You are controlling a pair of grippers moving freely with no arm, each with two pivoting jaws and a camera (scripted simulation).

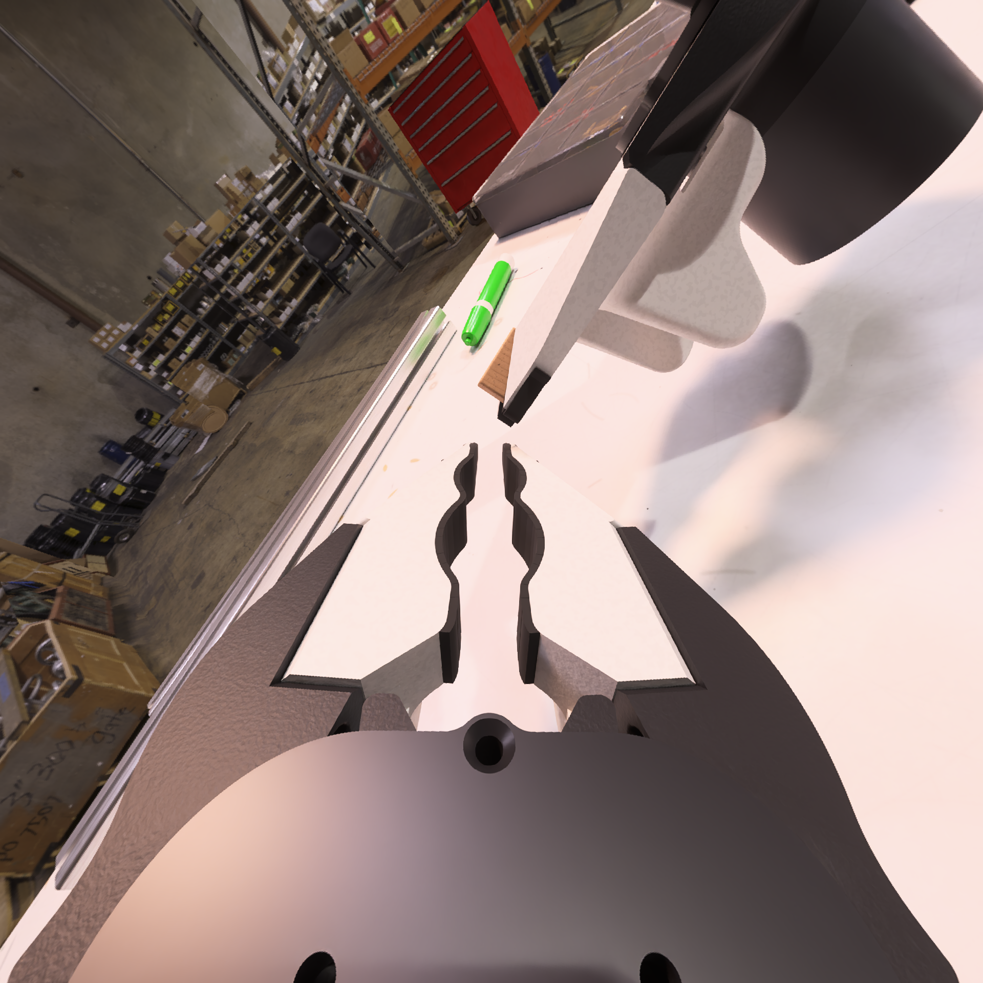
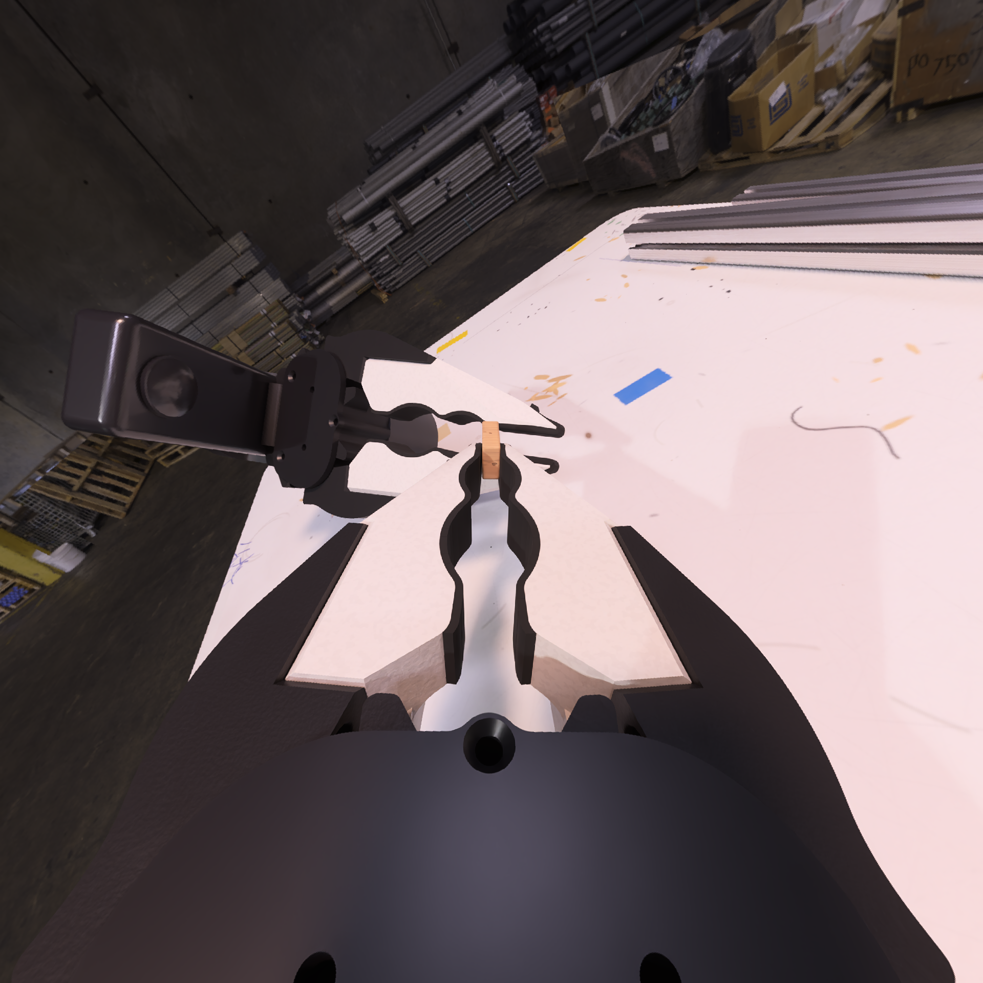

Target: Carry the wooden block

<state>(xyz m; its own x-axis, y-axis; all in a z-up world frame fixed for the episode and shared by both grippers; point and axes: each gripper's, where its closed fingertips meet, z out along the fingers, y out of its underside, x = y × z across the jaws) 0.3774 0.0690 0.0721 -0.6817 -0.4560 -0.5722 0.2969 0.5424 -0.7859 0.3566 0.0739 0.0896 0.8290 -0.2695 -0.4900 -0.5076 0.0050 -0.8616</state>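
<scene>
The wooden block (image 2: 490, 452) is a small light-brown piece clamped upright between the tips of my right gripper (image 2: 489, 458), above the white table (image 2: 744, 532). In the left wrist view a corner of the block (image 1: 499, 369) shows behind a finger (image 1: 558, 298) of the right gripper, which reaches in from the upper right. My left gripper (image 1: 489, 448) has its jaws a narrow gap apart with nothing between them, just short of the block. In the right wrist view the left gripper (image 2: 556, 449) comes in from the left, its tips beside the block.
A green marker (image 1: 486, 306) lies on the table past the block. A grey box (image 1: 553, 159) stands farther back. Metal rails (image 1: 404, 372) run along the table edge and also show in the right wrist view (image 2: 824, 234). Blue tape (image 2: 642, 385) marks the tabletop.
</scene>
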